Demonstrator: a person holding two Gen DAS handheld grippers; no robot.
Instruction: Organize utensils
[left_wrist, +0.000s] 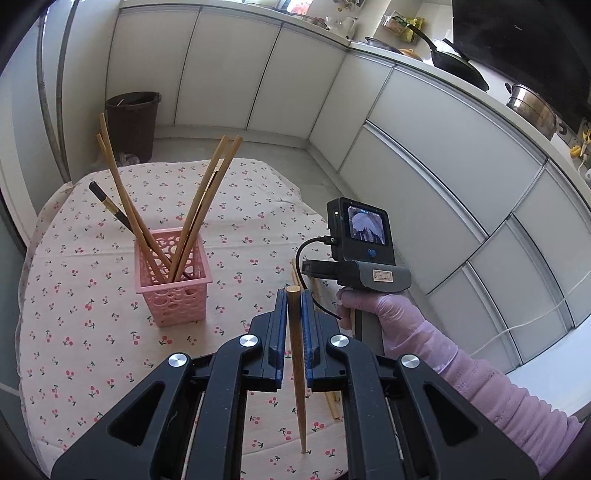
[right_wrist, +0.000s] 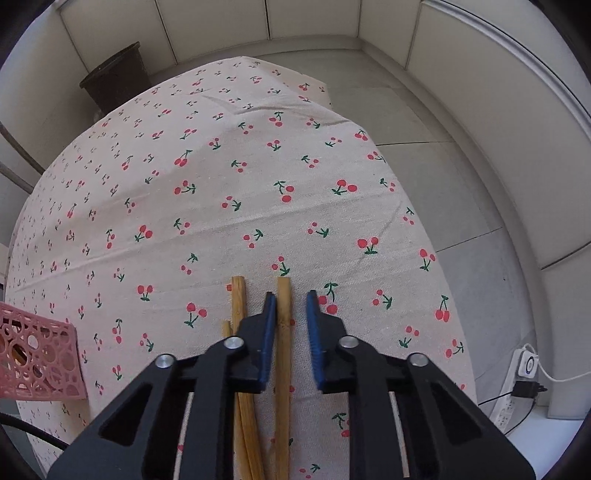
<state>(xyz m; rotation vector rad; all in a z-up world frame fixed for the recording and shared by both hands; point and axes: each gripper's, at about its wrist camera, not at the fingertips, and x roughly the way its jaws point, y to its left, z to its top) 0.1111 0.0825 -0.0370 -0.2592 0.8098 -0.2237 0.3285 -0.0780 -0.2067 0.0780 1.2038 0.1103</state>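
A: Chopstick (left_wrist: 296, 354), light, stiff, smooth wood, stands point-down between the left gripper's (left_wrist: 294, 299) closed jaws, right of the pink basket (left_wrist: 173, 286).

B: Right gripper (right_wrist: 291, 301), jaws narrowly parted, straddles another chopstick (right_wrist: 283, 332) lying on the worktop (right_wrist: 221, 177); grip mid-shaft.

One pink basket (left_wrist: 173, 278) at centre left holds four wooden chopsticks (left_wrist: 207, 201) and one black chopstick (left_wrist: 110, 206). Lower centre, one chopstick (left_wrist: 297, 354) is gripped. Seemingly three loose chopsticks (right_wrist: 283, 332) lie on the desk.
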